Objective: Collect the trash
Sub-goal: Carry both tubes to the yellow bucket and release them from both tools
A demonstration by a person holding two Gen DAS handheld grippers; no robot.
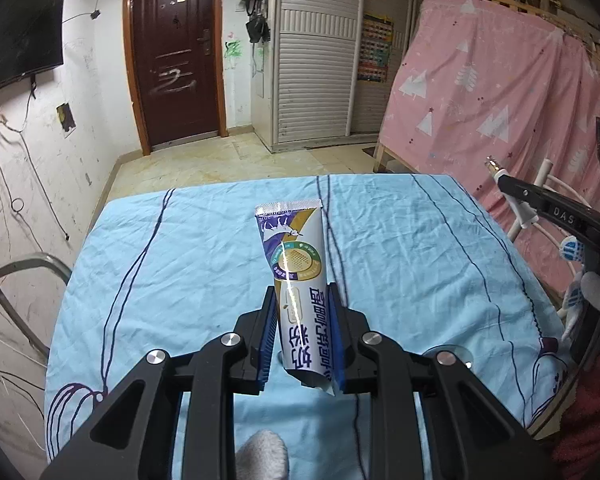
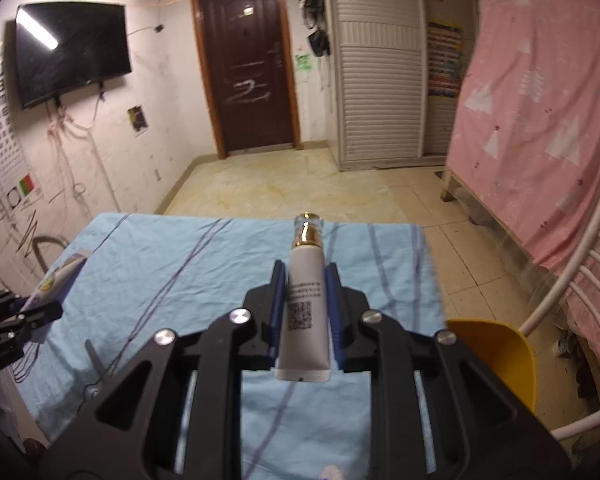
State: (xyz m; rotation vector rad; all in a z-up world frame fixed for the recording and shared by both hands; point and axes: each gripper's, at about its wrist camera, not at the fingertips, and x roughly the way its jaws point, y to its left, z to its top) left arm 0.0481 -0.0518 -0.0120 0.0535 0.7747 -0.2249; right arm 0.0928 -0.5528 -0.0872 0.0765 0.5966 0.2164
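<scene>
Toothpaste tube (image 1: 296, 280) clamped lengthwise in left fingers (image 1: 265, 344), crimp forward, cosmetic tube (image 2: 305, 300) gripped by right fingers (image 2: 278, 312), cap forward

Right gripper (image 2: 305, 280) clamped on a white cosmetic tube (image 2: 305, 304), gold-collared cap pointing away. Held above the blue tablecloth (image 2: 180, 264).

A glossy laminated toothpaste tube (image 1: 296, 280), printed purple, white and gold with a crimped foil-like end, catches a bright streak of light above the table's wrinkled, matt light-blue cotton cloth (image 1: 180, 264). The matt black plastic left claw (image 1: 302, 316) has ribbed blue rubbery pads and polished metal bolts. A smooth, satin white plastic cosmetic tube (image 2: 305, 312) has a shiny gold collar under a clear cap; right of the cloth, a smooth yellow plastic bin (image 2: 496, 356).
</scene>
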